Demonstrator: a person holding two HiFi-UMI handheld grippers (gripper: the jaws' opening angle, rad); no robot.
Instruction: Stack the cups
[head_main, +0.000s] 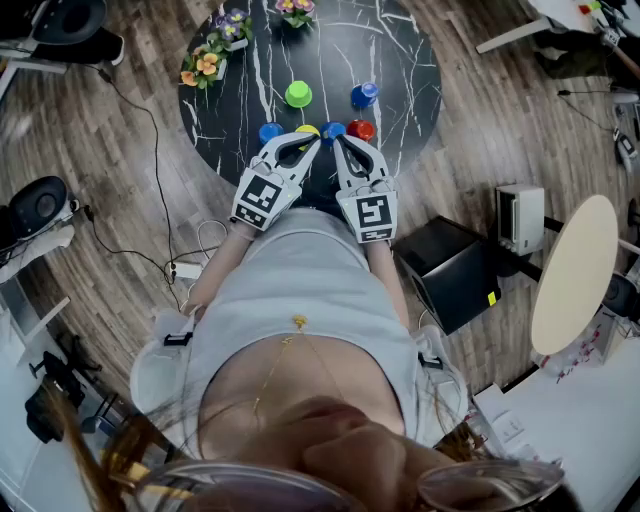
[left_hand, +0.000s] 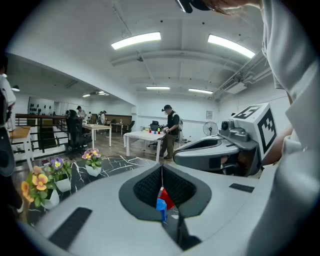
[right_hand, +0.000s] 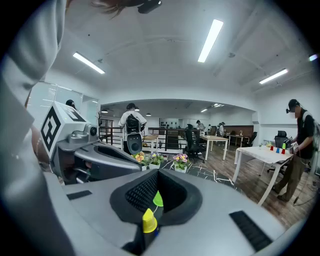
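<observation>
Open-plan office, wood floor; round black marble table (head_main: 405, 70) lies below me. Six cups stand apart, none stacked: green cup (head_main: 298, 94) & far blue cup (head_main: 364, 95) further out; left blue cup (head_main: 270, 131), yellow cup (head_main: 308, 129), mid blue cup (head_main: 333, 129) & red cup (head_main: 361, 130) in a near row. Left gripper (head_main: 311, 141) & right gripper (head_main: 339, 141) hover just over that row, both claws closed, nothing held. My read: open one claw wide first, drop over a single cup, squeeze gently, keep it upright. No brand or legible text; only square markers (head_main: 262, 195) on the gripper cubes.
</observation>
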